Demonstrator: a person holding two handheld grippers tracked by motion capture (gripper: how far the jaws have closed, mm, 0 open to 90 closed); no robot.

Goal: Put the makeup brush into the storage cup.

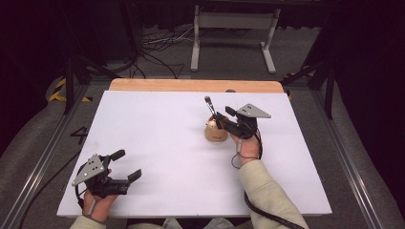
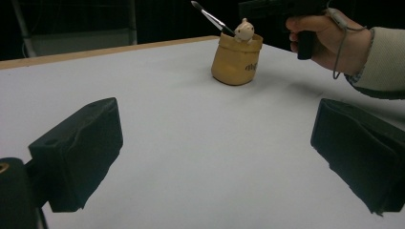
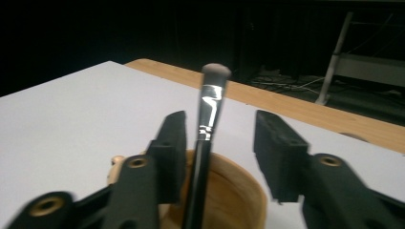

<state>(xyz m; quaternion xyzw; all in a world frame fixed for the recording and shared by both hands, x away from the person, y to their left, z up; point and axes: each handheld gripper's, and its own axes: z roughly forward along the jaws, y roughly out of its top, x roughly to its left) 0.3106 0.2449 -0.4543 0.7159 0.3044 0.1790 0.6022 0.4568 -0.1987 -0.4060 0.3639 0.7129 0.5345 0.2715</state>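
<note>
A tan cup-like holder [image 1: 216,132] stands right of the table's middle, with a small cream figurine [image 2: 244,31] at its rim. A black-handled makeup brush [image 1: 210,107] leans in it, bristles up. My right gripper [image 1: 222,119] hovers just over the holder, open. In the right gripper view the brush [image 3: 210,105] rises between the jaws, close to the left one and apart from the right, above the holder's rim [image 3: 239,191]. My left gripper [image 1: 128,164] rests near the front left corner, open and holding nothing. It faces the holder [image 2: 236,62] across bare white table.
The white tabletop [image 1: 157,133] ends in a wooden strip [image 1: 191,85] at the far edge. Beyond it on the grey floor stand a white metal frame [image 1: 234,28], loose cables [image 1: 157,45] and dark stand legs at both sides.
</note>
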